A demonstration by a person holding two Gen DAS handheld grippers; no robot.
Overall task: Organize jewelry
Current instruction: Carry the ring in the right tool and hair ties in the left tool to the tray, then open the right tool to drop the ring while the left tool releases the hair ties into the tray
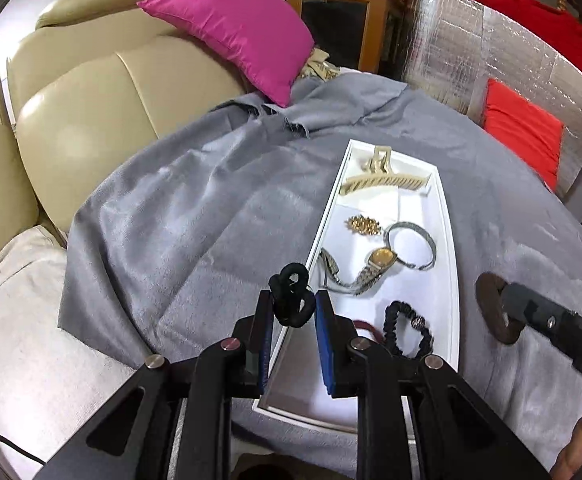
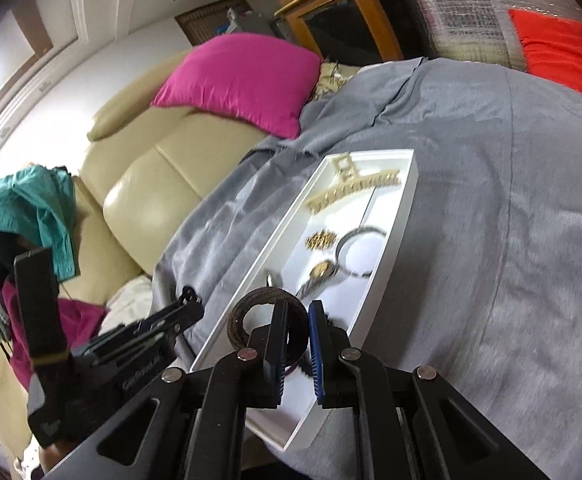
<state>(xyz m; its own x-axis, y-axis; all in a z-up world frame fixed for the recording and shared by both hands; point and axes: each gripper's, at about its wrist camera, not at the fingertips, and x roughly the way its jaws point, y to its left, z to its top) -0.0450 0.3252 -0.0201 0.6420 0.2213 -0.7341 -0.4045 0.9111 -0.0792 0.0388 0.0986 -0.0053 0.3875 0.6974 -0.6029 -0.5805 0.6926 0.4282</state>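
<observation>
left gripper (image 1: 293,308): jaws pinched on black knotted fabric hair tie (image 1: 291,300), at left rim of white rectangular tray (image 1: 449,280) | right gripper (image 2: 297,320): jaws clamped on brown ribbed elastic hair band (image 2: 247,312), above tray's near end | next: lower both into bare near section, clear of gold-faced wristwatch (image 1: 379,258), then release

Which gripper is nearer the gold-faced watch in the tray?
Left. The left gripper hovers at the tray's edge beside the watch; the right gripper is outside, over the cloth.
</observation>
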